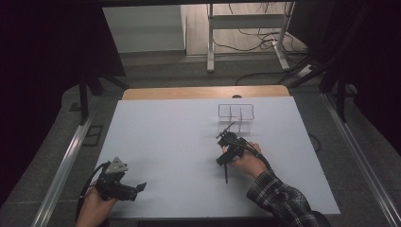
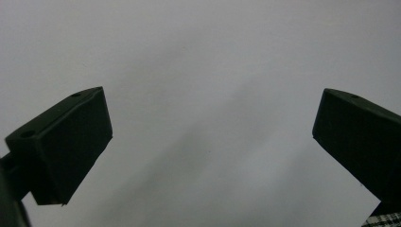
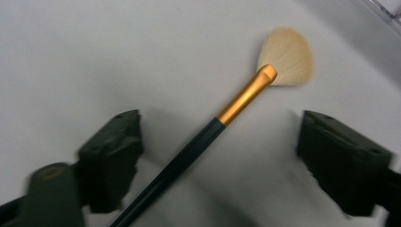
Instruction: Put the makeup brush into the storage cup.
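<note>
At the bottom left of the high view the left claw (image 1: 140, 187) rests in a hand on the near edge of the desk (image 1: 165, 142), its jaws standing wide apart with nothing but bare white surface between them, as the left gripper view confirms (image 2: 213, 137). It looks idle for now

Lower right of centre in that frame, a hand in a plaid sleeve (image 1: 279, 196) holds the right claw (image 1: 223, 142) low over the desk. In the right gripper view the jaws of this claw (image 3: 220, 156) stand apart on either side of a makeup brush (image 3: 198, 146), which lies flat on the desk: dark handle running from the bottom left of the frame, gold ferrule in the middle, pale fan of bristles toward the upper right. The pads do not touch the handle yet, though the handle lies nearer the left jaw than the right

Farther up the desk, just beyond the right claw, stands a clear organiser (image 1: 236, 113) with several compartments, apparently empty

The step in hand looks like the pick-up of the brush. The next move calls for closing squarely on the dark handle, centring it first so it does not roll or swing, then lifting toward the organiser
</note>
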